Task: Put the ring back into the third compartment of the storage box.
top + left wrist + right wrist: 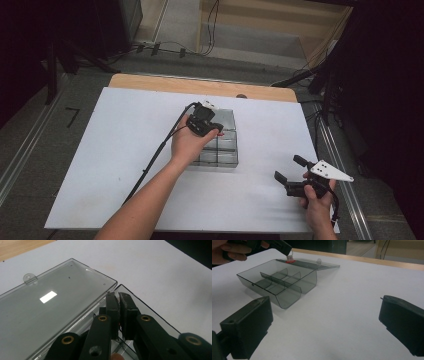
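High view first: we see the smoky clear plastic box near the middle of the white desk, with our left claw over its far edge and our right claw well apart, near the desk's front right, jaws spread

Left gripper view: our jaws stand pressed together at the hinge line, where the open lid meets the box wall; whether anything thin is pinched between them, we cannot tell

Right gripper view: the box lies open, curved dividers inside, lid flat behind. Something small and red sits under the left claw; we cannot make out what. We judge the box light, stiff, slick and brittle, best taken by a wall rim
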`<state>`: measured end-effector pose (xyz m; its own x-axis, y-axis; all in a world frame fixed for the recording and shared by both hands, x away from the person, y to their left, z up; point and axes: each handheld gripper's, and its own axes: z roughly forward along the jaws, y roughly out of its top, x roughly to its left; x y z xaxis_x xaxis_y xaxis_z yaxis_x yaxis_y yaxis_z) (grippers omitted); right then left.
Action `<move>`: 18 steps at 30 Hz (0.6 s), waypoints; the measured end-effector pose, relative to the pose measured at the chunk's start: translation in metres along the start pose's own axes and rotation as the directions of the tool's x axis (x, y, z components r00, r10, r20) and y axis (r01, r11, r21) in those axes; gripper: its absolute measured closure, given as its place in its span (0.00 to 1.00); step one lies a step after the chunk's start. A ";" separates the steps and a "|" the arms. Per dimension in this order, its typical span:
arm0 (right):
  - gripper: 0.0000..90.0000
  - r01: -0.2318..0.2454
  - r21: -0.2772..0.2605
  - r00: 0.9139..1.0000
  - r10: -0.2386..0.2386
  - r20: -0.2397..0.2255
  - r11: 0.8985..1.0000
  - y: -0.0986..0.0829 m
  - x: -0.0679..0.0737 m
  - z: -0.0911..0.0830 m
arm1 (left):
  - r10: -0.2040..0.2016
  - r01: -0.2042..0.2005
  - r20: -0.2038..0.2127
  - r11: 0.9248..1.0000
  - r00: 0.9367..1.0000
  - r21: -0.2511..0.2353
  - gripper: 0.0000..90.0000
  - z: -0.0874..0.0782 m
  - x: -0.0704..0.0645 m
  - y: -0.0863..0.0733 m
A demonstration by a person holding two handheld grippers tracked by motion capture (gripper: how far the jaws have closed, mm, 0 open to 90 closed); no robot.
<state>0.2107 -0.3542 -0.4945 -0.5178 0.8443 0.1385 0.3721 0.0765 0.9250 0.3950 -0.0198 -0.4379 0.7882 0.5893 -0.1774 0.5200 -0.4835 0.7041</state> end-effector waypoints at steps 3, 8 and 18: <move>0.00 0.002 0.001 1.000 -0.002 0.002 1.000 0.000 -0.001 0.001 | -0.002 0.002 0.001 1.000 1.000 -0.001 0.95 0.004 0.001 -0.001; 0.00 0.002 0.002 1.000 -0.002 -0.001 1.000 0.000 0.000 0.001 | -0.006 0.005 0.005 1.000 1.000 0.014 0.95 0.013 0.002 0.000; 0.00 -0.008 -0.004 1.000 0.008 -0.012 1.000 0.001 -0.001 0.000 | -0.019 0.019 0.003 0.999 1.000 0.034 0.95 0.028 0.004 -0.003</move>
<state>0.2115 -0.3553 -0.4942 -0.5240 0.8384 0.1501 0.3731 0.0675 0.9253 0.4056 -0.0343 -0.4600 0.7789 0.5968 -0.1926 0.5457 -0.4937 0.6772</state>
